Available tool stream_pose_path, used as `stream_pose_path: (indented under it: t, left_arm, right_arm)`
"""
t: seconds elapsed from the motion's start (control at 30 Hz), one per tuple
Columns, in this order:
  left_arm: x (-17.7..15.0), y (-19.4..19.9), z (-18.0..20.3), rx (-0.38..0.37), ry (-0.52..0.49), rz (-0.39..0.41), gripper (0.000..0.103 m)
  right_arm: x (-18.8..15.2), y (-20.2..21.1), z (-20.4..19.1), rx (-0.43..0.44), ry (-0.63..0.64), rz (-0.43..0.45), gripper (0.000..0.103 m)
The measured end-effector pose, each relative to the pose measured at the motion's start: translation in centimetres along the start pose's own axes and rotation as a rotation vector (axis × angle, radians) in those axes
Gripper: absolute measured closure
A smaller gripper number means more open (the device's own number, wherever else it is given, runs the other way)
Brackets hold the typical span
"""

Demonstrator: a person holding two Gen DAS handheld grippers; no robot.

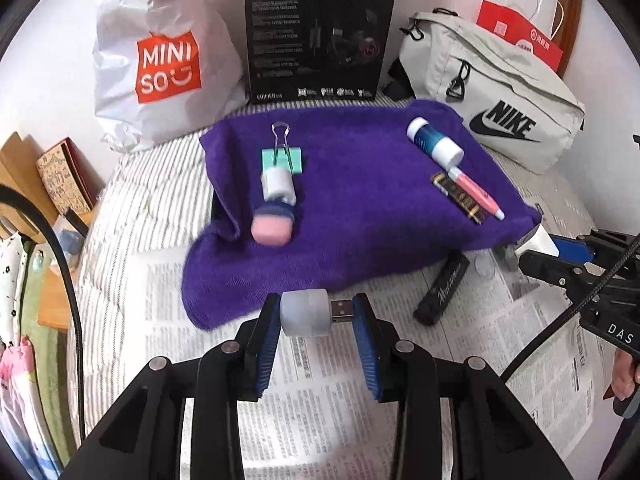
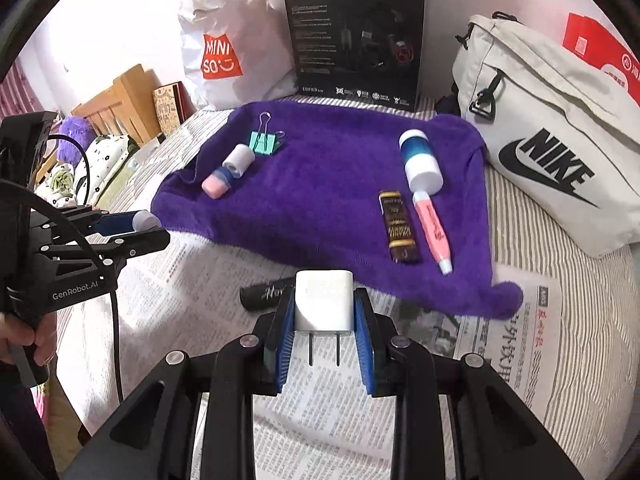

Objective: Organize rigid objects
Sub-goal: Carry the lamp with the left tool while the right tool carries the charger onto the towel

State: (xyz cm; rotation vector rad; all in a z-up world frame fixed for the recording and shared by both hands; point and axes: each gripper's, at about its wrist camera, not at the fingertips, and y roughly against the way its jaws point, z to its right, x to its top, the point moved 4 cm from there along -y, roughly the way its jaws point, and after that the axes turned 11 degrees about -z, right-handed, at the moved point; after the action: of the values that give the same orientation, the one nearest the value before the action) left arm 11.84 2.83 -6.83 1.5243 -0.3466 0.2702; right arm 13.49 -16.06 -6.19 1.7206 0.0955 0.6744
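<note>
My left gripper point(image 1: 316, 314) is shut on a small frosted USB lamp point(image 1: 306, 312), its plug pointing right, held above the newspaper in front of the purple towel point(image 1: 360, 200). My right gripper point(image 2: 325, 308) is shut on a white plug charger point(image 2: 324, 300), prongs toward the camera. On the towel lie a green binder clip point(image 1: 285, 158), a pink-tipped white and blue tube point(image 1: 276, 204), a blue and white bottle point(image 1: 434, 140), a brown gold stick point(image 1: 460, 198) and a pink pen point(image 1: 476, 194). A black tube point(image 1: 442, 292) lies on the newspaper.
A Miniso bag point(image 1: 160, 60), a black Hecate box point(image 1: 316, 32) and a grey Nike bag point(image 1: 492, 92) stand behind the towel. Newspaper point(image 1: 320, 380) covers the striped bed in front. A wooden shelf with books point(image 1: 52, 176) is at the left edge.
</note>
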Motion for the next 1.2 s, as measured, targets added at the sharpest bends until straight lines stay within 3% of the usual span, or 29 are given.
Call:
stream_pose_path:
  t: [0.33,0.63,0.93,1.2]
  left_arm:
    - [3.3,0.3,-1.8,-0.006,0.024,0.013,0.069]
    - [5.6,-1.3,-3.6,-0.018,0.057,0.009,0.069]
    - [6.2,-2.9,-4.5,-0.034,0.071,-0.007,0.069]
    - [6.5,-3.6,-4.5,-0.045,0.071,-0.016,0.069]
  right_arm:
    - [4.1,0.3,1.9,0.039,-0.032,0.031,0.075]
    - [7.2,-4.5,2.9,0.056,-0.025,-0.042,0.075]
    - [7.1,-9.2,2.3,0.039,0.001,-0.145,0.075]
    - [7.4,-10.0,2.3,0.032,0.01,-0.149,0.075]
